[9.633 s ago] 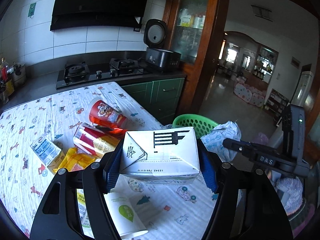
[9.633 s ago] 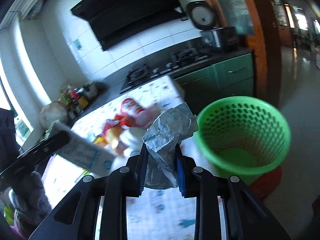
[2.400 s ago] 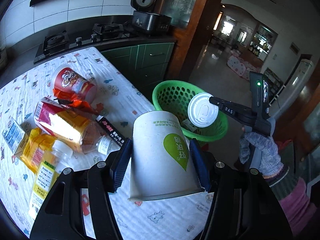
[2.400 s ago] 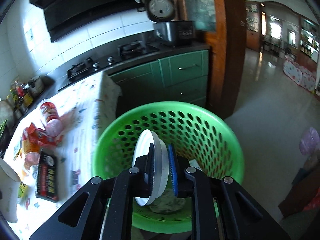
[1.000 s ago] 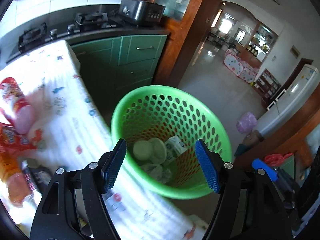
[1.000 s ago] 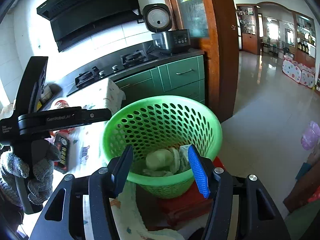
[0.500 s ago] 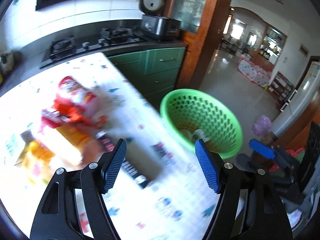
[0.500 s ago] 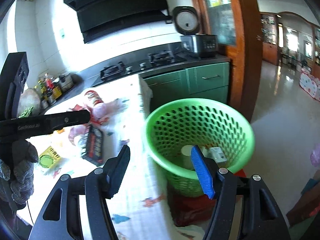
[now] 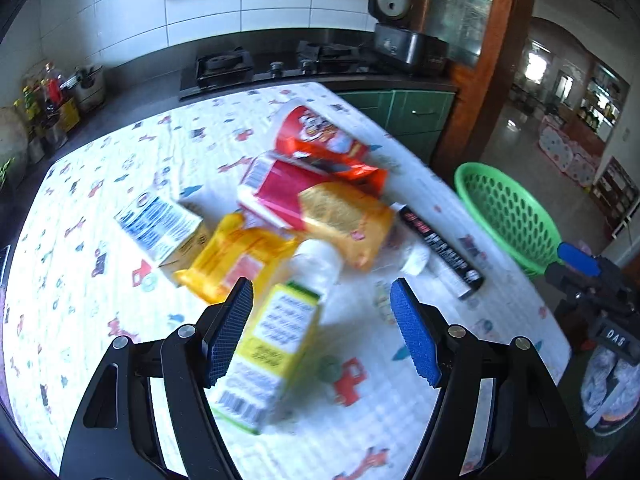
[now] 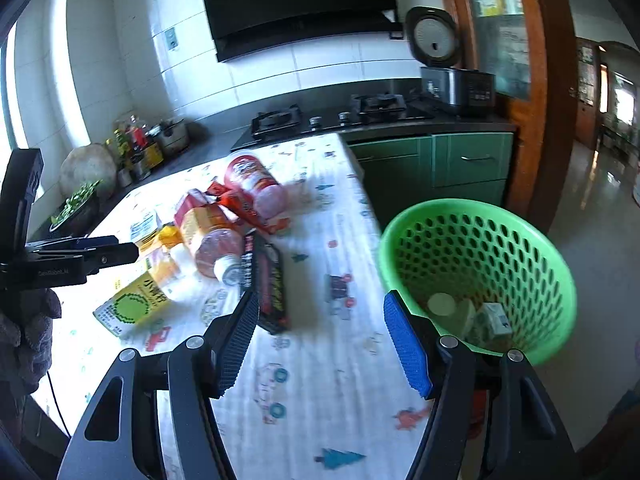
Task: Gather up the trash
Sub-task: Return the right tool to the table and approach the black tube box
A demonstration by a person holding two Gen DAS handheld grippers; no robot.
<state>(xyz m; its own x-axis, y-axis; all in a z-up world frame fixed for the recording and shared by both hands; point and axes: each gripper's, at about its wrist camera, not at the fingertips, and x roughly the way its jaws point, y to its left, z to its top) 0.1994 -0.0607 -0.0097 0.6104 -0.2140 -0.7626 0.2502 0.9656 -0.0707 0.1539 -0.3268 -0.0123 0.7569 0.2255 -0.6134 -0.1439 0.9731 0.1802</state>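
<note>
My left gripper (image 9: 322,328) is open and empty, just above a yellow-green carton (image 9: 268,344) lying on the table. Behind it lie a yellow packet (image 9: 236,260), a bottle with an orange label (image 9: 344,216), a blue-white carton (image 9: 160,228), a red cup (image 9: 316,136) and a black box (image 9: 440,248). My right gripper (image 10: 322,340) is open and empty over the table edge, near the black box (image 10: 268,284). The green basket (image 10: 480,280) stands right of it and holds a cup, a lid and a small carton.
The table has a white cartoon-print cloth (image 9: 120,152). A stove (image 9: 280,64) and rice cooker (image 9: 396,36) stand on the dark counter behind. Jars (image 9: 52,100) stand at the back left. Green cabinets (image 10: 452,164) and a wooden door frame are at the right.
Both grippers let go of the cup and lid into the basket. Both have since swung left from the basket toward the trash pile on the table.
</note>
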